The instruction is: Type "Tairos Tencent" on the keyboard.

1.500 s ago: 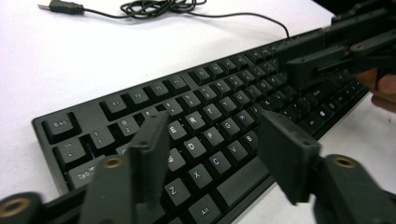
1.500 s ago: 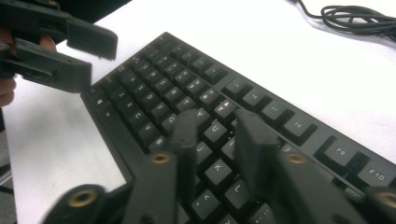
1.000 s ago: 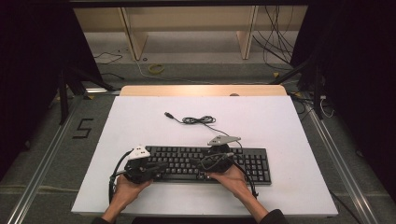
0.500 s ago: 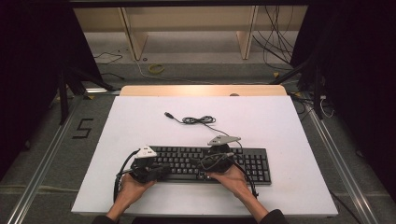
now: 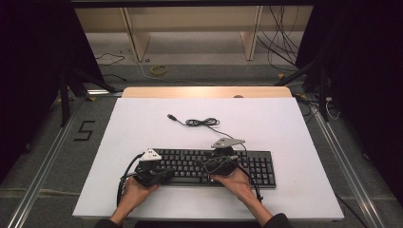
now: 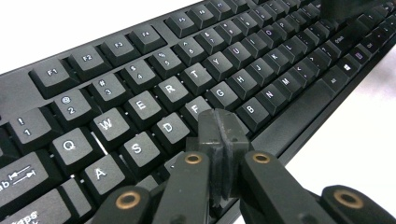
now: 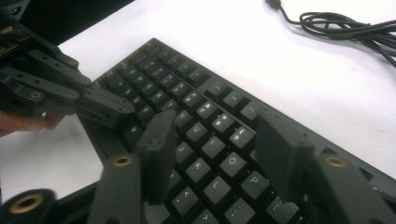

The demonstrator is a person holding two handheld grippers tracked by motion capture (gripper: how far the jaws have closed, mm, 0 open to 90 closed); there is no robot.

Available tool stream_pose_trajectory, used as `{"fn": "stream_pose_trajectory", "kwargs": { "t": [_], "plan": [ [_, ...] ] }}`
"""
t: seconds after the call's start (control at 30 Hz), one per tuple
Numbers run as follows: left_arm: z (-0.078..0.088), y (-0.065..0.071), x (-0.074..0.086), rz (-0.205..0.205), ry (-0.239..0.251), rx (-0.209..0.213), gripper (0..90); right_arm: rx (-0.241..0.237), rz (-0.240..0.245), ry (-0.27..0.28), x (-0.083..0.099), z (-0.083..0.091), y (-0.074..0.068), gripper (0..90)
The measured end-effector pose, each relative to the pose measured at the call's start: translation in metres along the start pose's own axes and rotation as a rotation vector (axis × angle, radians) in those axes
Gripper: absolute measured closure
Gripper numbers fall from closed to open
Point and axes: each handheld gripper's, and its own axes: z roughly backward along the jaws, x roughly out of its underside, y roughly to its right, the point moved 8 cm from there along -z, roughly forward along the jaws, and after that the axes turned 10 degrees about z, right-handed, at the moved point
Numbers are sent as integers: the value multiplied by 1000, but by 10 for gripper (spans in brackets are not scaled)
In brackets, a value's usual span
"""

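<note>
A black keyboard (image 5: pixel 259 167) lies near the front of the white table (image 5: pixel 285 128), and its cable (image 5: pixel 202 122) is coiled behind it. My left gripper (image 5: pixel 165 176) is shut with nothing in it. Its joined tips (image 6: pixel 218 130) rest over the bottom letter row, just below the F key. My right gripper (image 5: pixel 215 166) hovers over the keyboard's right letter keys. Its jaws (image 7: pixel 219 140) stand apart and have just been closing, with only keys (image 7: pixel 212 147) under the gap. In the right gripper view the left gripper (image 7: pixel 109 109) reaches in from the left.
The coiled cable (image 7: pixel 345 23) ends in a USB plug (image 5: pixel 169 116) on the table behind the keyboard. A wooden strip (image 5: pixel 204 92) runs along the far table edge. Rails flank the table, and a "5" mark (image 5: pixel 85 130) is on the floor at the left.
My left gripper has edged a little to the right along the keyboard's front left. The right hand has stayed where it was over the keys.
</note>
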Motion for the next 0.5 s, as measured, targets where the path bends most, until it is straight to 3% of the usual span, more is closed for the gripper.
{"fn": "stream_pose_trajectory", "kwargs": {
  "t": [0.3, 0.47, 0.5],
  "plan": [
    [4, 0, -3, -4, 18, -11, 887, -1, -1, -6, 1, -1, 0, 548],
    [13, -1, -9, 21, 59, -1, 830, -3, -3, -8, 1, -1, 0, 508],
    [15, -1, -10, 19, 63, 2, 770, -4, -5, -10, 1, -1, 0, 489]
  ]
}}
